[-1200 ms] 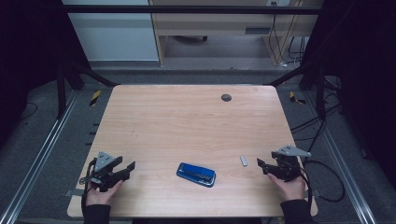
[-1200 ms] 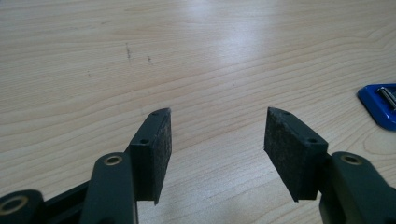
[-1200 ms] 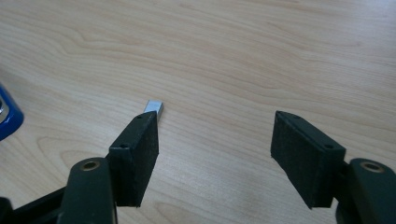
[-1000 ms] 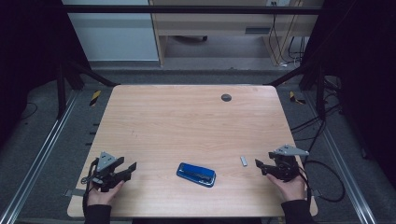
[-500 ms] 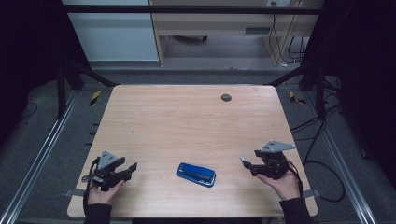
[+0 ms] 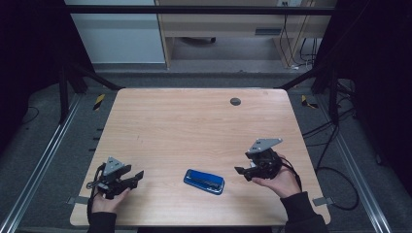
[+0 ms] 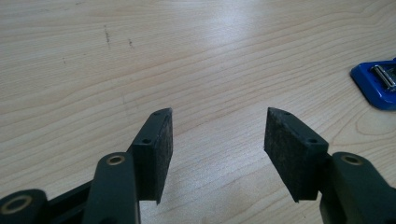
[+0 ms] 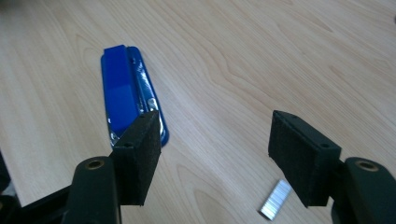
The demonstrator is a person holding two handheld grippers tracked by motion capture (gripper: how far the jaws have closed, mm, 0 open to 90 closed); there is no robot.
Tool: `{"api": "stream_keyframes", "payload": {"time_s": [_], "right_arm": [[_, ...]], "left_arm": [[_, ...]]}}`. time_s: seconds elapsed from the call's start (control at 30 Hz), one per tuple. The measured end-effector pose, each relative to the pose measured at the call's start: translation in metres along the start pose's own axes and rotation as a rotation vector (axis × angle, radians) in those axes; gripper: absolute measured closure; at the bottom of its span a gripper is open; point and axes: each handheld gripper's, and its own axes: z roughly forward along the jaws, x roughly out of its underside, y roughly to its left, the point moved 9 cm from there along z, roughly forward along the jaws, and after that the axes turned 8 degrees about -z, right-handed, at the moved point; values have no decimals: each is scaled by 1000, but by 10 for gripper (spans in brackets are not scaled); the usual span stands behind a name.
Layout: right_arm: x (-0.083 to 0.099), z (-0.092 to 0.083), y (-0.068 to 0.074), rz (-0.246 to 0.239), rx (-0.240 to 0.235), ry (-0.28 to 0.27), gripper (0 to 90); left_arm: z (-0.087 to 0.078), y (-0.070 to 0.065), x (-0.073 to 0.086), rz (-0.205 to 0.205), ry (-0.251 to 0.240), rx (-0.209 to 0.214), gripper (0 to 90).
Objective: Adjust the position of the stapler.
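Two open claws by a blue stapler

One blue stapler (image 6: 204, 181) lies flat on the table (image 6: 194, 126), near its front edge. Its far end is cut off in the left claw's view. Left claw (image 6: 137, 176) is open, well left of the stapler. Right claw (image 6: 240, 171) is open, just right of it. Small silver staples (image 8: 275, 206) lie under the right claw.

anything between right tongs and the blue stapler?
Nothing: bare wood separates the right tongs from the blue stapler in the high view.
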Motion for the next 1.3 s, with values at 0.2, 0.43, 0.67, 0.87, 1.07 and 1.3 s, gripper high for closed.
{"api": "stream_keyframes", "payload": {"time_s": [0.2,0.43,0.67,0.87,1.07,1.3], "right_arm": [[-15,5,6,-38,-41,26,355],[-36,15,18,-78,-100,84,353],[-47,32,35,-159,-138,159,384],[-50,48,45,-197,-177,212,407],[-47,67,56,-212,-218,241,441],[-39,84,64,-201,-247,258,487]], "left_arm": [[0,-1,1,4,12,4,422],[0,0,1,-1,13,2,422],[0,0,1,3,15,2,422],[0,0,1,7,16,1,421],[-1,0,1,7,15,2,421],[0,-1,1,10,18,4,420]]}}
